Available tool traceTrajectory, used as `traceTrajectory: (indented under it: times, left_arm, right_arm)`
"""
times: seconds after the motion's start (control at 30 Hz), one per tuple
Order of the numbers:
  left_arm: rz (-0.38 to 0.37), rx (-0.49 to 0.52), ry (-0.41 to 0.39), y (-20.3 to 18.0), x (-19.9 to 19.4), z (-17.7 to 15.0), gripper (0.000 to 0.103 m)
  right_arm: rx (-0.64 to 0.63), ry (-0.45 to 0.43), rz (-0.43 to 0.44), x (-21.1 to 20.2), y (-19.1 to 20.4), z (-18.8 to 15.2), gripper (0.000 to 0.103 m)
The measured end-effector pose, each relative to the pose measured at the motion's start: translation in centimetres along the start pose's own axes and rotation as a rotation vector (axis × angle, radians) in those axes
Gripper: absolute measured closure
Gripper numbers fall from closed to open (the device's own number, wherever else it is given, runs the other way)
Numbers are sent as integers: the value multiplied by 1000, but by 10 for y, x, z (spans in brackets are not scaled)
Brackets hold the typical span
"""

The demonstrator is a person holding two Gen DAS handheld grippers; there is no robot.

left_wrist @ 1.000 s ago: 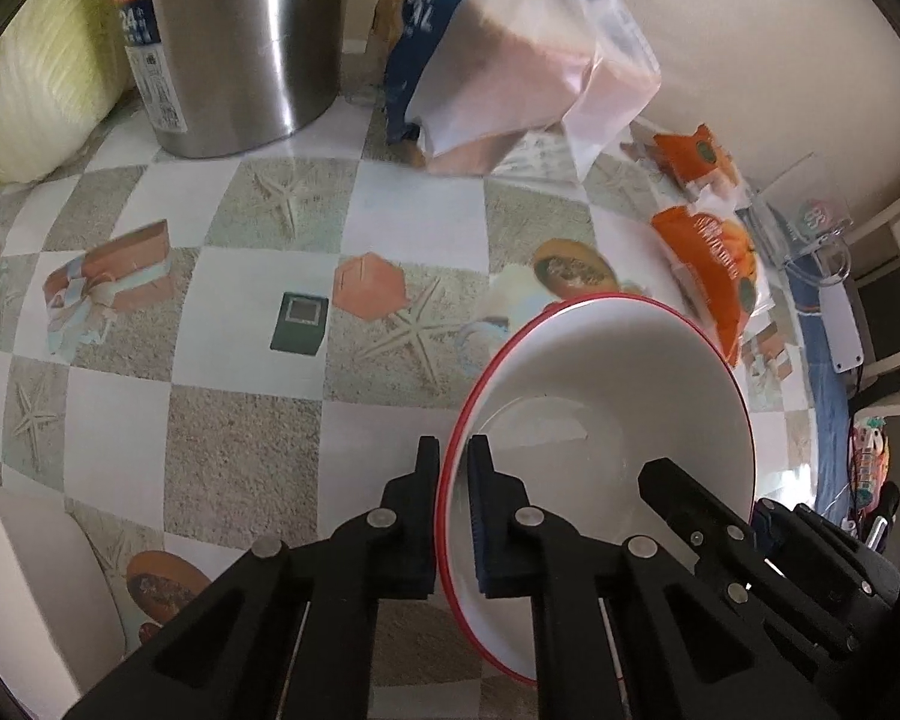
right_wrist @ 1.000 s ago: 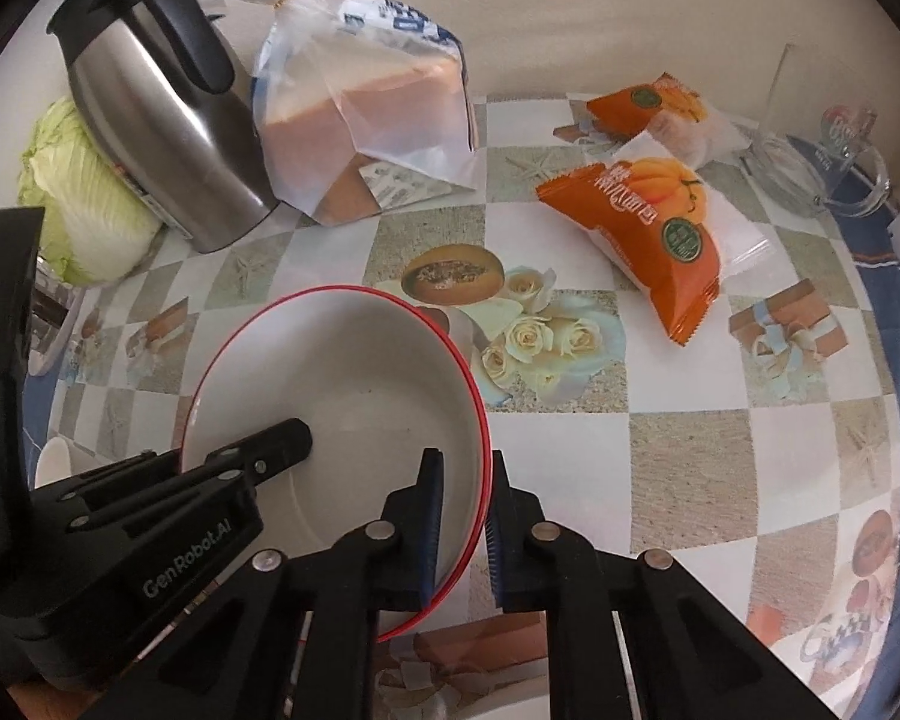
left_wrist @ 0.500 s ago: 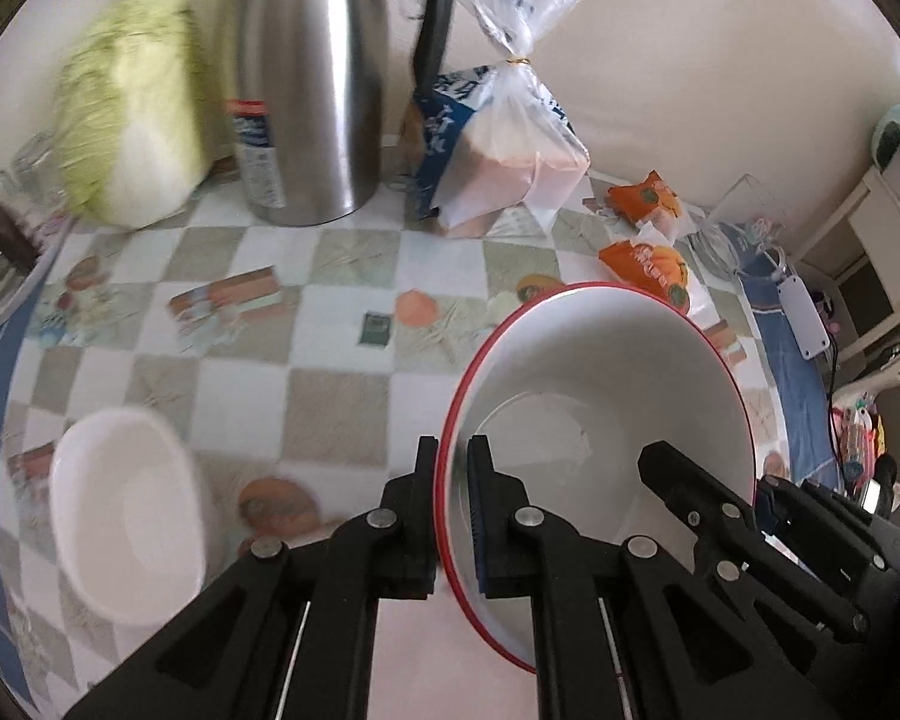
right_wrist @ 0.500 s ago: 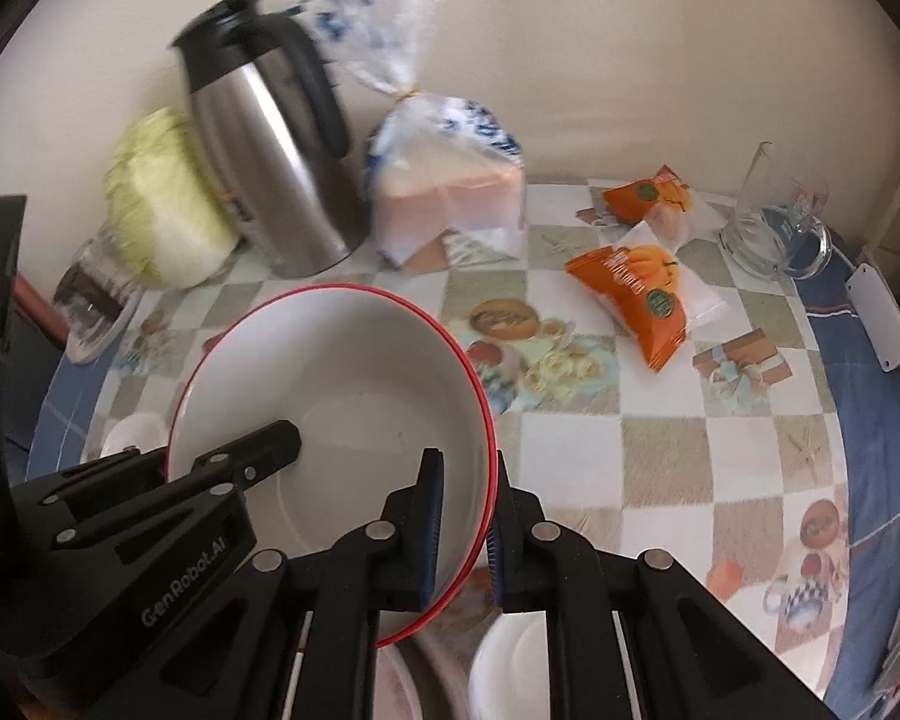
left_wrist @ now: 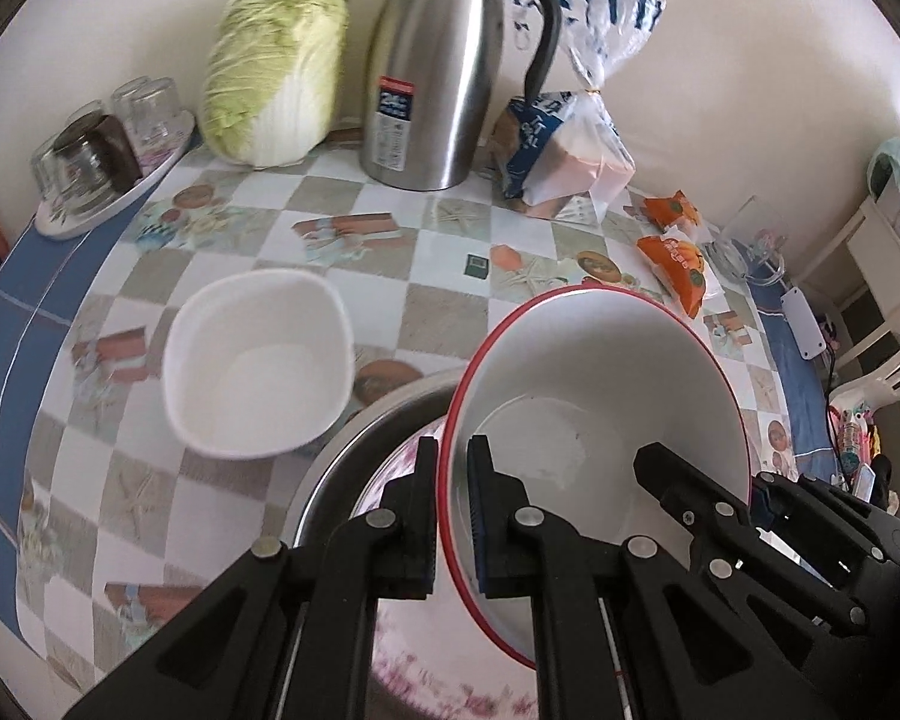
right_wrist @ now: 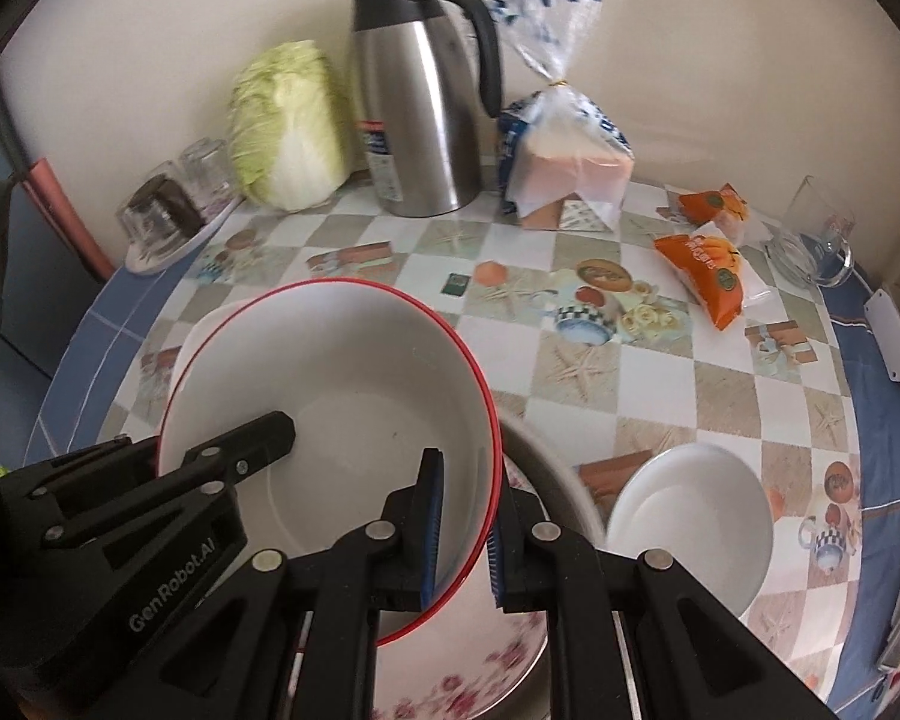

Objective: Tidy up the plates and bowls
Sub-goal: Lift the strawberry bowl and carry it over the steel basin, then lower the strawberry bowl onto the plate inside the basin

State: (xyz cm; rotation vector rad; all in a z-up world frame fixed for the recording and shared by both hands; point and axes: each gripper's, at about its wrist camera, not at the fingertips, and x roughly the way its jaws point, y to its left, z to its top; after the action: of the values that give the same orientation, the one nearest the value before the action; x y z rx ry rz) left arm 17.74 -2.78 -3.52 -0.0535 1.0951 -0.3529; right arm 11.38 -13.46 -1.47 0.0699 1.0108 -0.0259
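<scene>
Both grippers clamp one red-rimmed bowl (left_wrist: 600, 396), held tilted above the table (left_wrist: 438, 324). The left gripper (left_wrist: 453, 516) pinches its near-left rim, one pad inside and one outside; the right gripper (right_wrist: 465, 531) pinches the opposite rim the same way. Beneath the bowl sits a metal basin (left_wrist: 366, 438) with a floral plate (right_wrist: 480, 678) inside; the bowl and gripper arms hide most of both. A white squarish bowl (left_wrist: 258, 360) stands just left of the basin and a small round bowl (right_wrist: 690, 522) just right. A thermos (right_wrist: 426, 114), cabbage (right_wrist: 288, 126) and bagged bread (right_wrist: 570, 162) line the wall; the upturned glasses (left_wrist: 96, 150) are blurred.
</scene>
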Motion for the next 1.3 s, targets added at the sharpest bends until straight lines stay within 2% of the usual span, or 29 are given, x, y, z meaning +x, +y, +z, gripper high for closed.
traceTrajectory:
  times: [0.27,0.5,0.7,0.9,1.3]
  left_arm:
    - [18,-14,-28,15,-19,-22,94]
    - [22,-17,-17,22,-16,-34,94]
    - [11,-17,23,24,-3,-41,94]
    - [33,2,46,23,5,-45,94]
    - [16,32,75,11,16,-50,94]
  right_arm:
    - [-14,-3,8,-8,18,-18,88]
    - [-23,-2,15,-5,27,-30,88]
    - [-25,18,25,6,24,-35,88]
    - [-6,64,54,19,20,-41,88]
    - [14,90,39,23,6,-47,88]
